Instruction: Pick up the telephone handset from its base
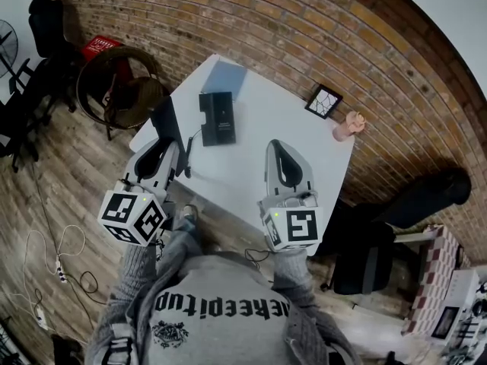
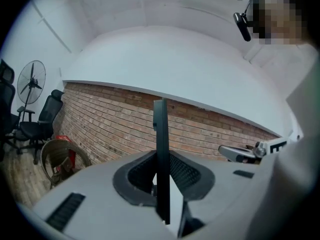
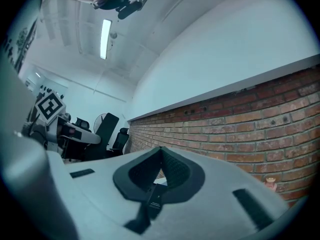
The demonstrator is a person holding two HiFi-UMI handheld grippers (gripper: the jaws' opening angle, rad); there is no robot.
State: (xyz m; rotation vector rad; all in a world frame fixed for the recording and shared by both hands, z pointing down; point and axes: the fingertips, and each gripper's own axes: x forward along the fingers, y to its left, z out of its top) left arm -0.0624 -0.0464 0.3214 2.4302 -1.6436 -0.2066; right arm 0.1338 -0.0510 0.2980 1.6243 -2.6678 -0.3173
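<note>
The black telephone handset (image 1: 168, 123) stands on edge, lifted off the table, and my left gripper (image 1: 174, 146) is shut on its lower part. In the left gripper view the handset (image 2: 161, 129) is a thin upright slab pinched between the jaws of the left gripper (image 2: 162, 160). A thin cord (image 1: 193, 138) runs from it toward the black base (image 1: 217, 118), which lies flat on the white table (image 1: 259, 128). My right gripper (image 1: 276, 145) hovers over the table's near edge, right of the base. Seen in its own view, the right gripper (image 3: 161, 152) has its jaws together on nothing.
A grey-blue pad (image 1: 225, 75) lies behind the base. A small framed picture (image 1: 323, 101) and a pink figurine (image 1: 348, 125) stand at the table's far right by the brick wall (image 1: 251, 21). A round wicker chair (image 1: 122, 90) stands left of the table, a dark office chair (image 1: 380, 249) to its right.
</note>
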